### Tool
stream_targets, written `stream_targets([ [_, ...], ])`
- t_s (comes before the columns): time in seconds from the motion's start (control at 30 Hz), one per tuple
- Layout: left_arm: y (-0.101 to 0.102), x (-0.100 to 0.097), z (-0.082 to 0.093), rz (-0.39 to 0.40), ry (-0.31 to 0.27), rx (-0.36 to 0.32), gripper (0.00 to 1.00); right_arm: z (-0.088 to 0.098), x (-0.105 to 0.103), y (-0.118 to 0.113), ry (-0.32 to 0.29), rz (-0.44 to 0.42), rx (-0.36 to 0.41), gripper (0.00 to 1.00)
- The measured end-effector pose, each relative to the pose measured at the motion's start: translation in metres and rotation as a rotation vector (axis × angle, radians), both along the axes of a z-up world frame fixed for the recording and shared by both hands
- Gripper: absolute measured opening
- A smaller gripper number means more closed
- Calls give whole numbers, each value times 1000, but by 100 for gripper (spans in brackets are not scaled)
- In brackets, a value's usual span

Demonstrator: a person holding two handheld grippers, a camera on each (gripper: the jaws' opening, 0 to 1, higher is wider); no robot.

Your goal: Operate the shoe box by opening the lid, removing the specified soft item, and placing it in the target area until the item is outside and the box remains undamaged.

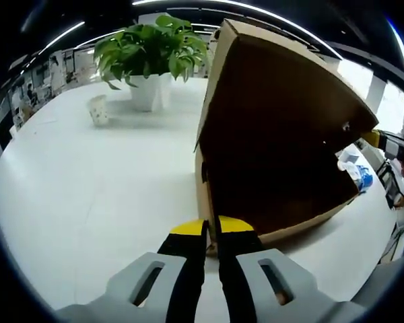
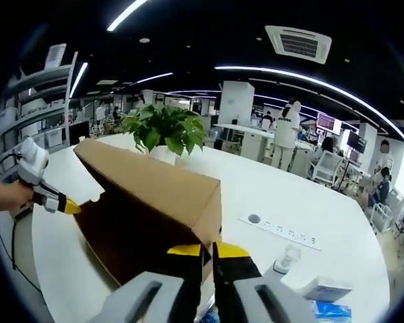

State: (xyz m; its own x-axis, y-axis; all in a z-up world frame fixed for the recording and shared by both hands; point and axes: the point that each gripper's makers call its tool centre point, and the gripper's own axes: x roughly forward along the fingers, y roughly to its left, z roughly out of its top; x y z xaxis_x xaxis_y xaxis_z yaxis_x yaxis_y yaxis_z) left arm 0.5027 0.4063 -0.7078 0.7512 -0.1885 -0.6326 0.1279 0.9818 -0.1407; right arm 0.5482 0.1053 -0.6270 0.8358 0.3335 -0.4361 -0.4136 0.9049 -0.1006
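Left gripper view: shoe box (image 1: pixel 283 141) lid raised, interior dark, contents indiscernible; both grippers' jaws nearly closed, holding nothing visible.

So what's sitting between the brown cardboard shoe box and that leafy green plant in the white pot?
Nothing: in the left gripper view, bare white table separates the cardboard shoe box from the potted plant.

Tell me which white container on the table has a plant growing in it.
The larger white pot behind the cardboard box holds the leafy green plant. The small white cup off to its side has no plant.
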Motion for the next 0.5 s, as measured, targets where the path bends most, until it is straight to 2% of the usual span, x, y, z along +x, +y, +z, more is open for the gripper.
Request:
stream_targets([
  [0.5, -2, 2, 0, -53, -10, 51, 6, -10, -13, -2, 15, 11, 9, 3],
])
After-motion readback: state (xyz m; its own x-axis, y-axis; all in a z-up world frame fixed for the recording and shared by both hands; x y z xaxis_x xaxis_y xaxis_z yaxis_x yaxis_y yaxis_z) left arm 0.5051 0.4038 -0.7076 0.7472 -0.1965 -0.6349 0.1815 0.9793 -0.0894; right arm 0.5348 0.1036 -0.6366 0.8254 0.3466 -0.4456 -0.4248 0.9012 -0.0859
